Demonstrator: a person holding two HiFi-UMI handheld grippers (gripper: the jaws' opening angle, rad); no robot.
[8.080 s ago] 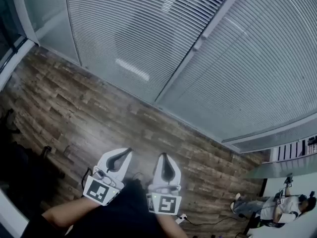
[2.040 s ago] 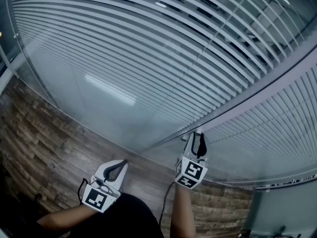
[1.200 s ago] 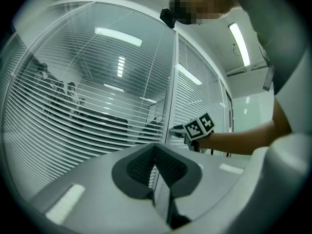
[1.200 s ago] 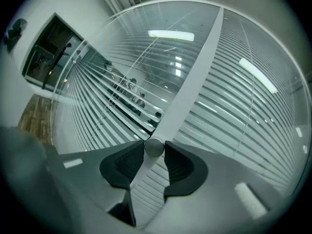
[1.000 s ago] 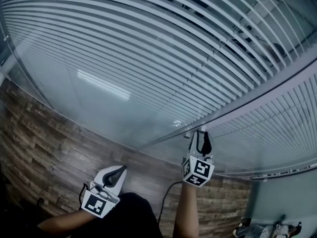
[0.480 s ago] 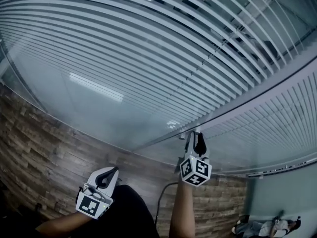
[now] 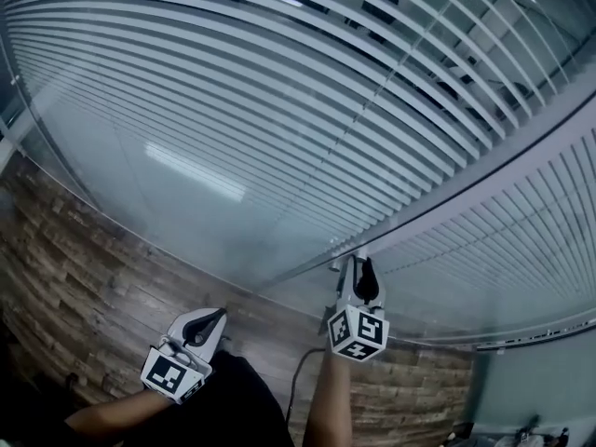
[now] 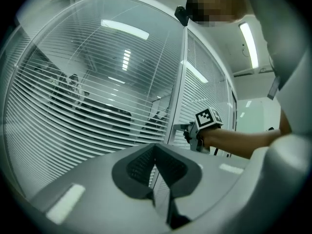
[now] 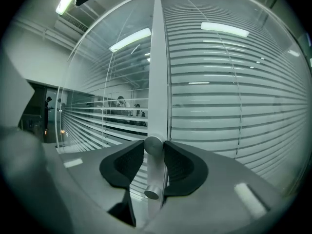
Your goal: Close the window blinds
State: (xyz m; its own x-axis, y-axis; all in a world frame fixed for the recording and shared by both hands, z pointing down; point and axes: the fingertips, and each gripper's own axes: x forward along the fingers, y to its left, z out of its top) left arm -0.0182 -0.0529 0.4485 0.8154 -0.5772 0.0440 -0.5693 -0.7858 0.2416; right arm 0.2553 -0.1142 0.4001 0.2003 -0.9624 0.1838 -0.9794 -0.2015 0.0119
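Since a second ago the right gripper (image 7: 358, 270) has rolled about its own line at the post (image 9: 158, 72), so its marker cube (image 7: 358, 331) now sits squarer to the head view. Its jaws have just been closing and now pinch the knob (image 9: 153, 144), one pad on each side. Over the last half second the left gripper (image 7: 216, 316) has slid a little sideways, low over the floor (image 7: 84, 277).

The step in hand looks like turning the knob to tilt the slats (image 7: 233, 91). To do it well:
- Keep the twist about the knob's own axis, so the pads do not walk off its round face.
- Hold the pinch firm, since the knob is smooth metal and will likely slip under a light grip.
- Keep clear of the lower knob (image 9: 151, 193), which sits just below the jaws on the same post.
- Watch the slats left of the post. They stand open enough to show the room behind, while those to the right (image 9: 234, 106) already lie much flatter.
- Which pane this knob drives I cannot tell, so the slats' response should decide the direction of the turn.

The right forearm (image 7: 326, 408) reaches straight up the head view from the bottom edge. Its gripper points nearly level and square onto the post, close against the glass (image 7: 186, 194). The left gripper hangs back near the body, well apart from the glass. Its jaws are pressed together on nothing and aim toward the blinds.
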